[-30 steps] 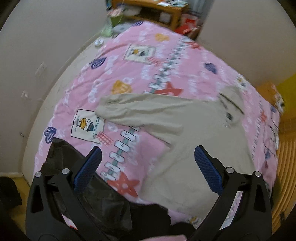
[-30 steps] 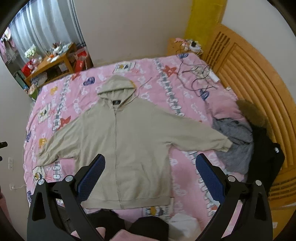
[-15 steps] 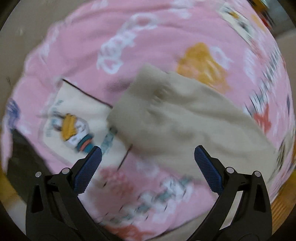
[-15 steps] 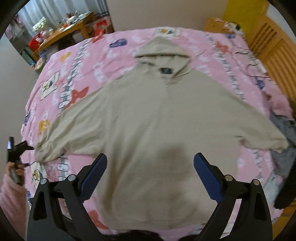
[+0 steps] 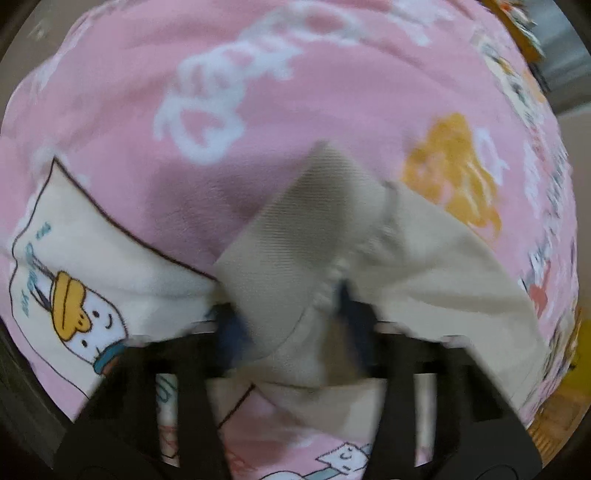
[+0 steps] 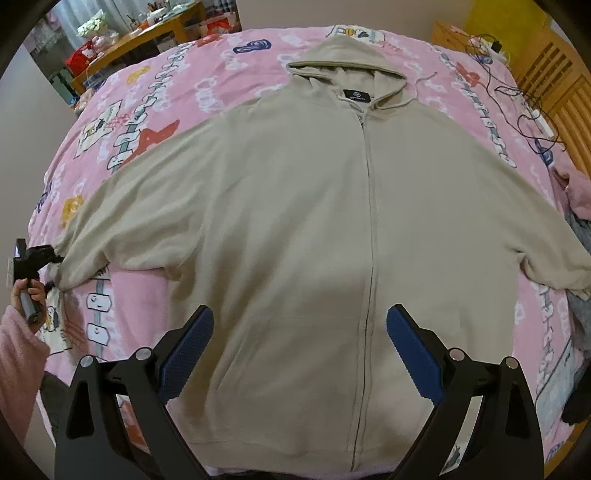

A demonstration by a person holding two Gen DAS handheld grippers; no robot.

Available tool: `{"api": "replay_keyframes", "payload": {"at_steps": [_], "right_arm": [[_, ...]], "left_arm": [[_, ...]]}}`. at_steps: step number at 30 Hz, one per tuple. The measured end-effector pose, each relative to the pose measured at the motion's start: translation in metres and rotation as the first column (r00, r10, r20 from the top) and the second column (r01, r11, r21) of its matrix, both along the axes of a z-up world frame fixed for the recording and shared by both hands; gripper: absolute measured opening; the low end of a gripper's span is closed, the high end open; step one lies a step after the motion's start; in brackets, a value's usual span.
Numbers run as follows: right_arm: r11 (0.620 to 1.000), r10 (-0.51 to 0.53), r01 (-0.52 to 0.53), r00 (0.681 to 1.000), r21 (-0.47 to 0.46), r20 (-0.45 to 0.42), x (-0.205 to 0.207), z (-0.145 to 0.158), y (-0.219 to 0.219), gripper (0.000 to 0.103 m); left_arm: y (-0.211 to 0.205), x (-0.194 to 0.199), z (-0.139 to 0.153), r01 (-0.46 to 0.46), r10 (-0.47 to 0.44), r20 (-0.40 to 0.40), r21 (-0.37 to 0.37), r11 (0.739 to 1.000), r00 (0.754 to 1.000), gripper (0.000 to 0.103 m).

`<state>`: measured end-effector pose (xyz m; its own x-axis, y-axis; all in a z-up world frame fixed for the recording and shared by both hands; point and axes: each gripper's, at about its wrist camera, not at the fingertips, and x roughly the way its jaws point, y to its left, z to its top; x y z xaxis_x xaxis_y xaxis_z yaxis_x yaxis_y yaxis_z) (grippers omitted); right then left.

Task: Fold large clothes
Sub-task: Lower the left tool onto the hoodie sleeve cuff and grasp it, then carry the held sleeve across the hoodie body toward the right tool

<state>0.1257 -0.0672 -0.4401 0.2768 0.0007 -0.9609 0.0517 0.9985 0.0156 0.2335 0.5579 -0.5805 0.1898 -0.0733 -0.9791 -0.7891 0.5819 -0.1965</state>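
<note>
Home bedroom; pink cartoon bedspread (image 6: 236,88); wooden headboard (image 6: 561,85)

Left gripper (image 5: 291,325) fingertips — blurred, cuff-covered

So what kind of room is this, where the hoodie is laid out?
Most likely a bedroom: the beige hoodie lies on a bed with a pink cartoon-print blanket, a slatted wooden headboard on one side and a cluttered wooden table beyond.

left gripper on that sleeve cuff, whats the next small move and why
Probably finish closing, then lift the sleeve cuff across onto the hoodie chest. The left gripper jaws are closing with the cuff between them; the hoodie lies flat and zipped, sleeves spread.
</note>
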Motion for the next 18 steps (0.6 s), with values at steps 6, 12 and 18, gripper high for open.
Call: {"api": "replay_keyframes", "payload": {"at_steps": [6,12,18], "right_arm": [[1.0,-0.026,0.025,0.999,0.005,0.026,0.006,-0.02,-0.026,0.092],[0.996,-0.084,0.084,0.995,-0.004,0.048,0.017,-0.018,-0.069,0.091],[0.984,-0.173,0.177,0.976,-0.022,0.128,0.022,0.016,-0.135,0.091]], "left_arm": [[-0.061,0.025,0.071,0.153,-0.163,0.034,0.204,0.967,0.986,0.015],[-0.192,0.053,0.167,0.384,-0.449,0.265,0.265,0.885,0.853,0.015],[-0.39,0.063,0.219,0.619,-0.647,0.46,0.235,0.749,0.608,0.015]]}}
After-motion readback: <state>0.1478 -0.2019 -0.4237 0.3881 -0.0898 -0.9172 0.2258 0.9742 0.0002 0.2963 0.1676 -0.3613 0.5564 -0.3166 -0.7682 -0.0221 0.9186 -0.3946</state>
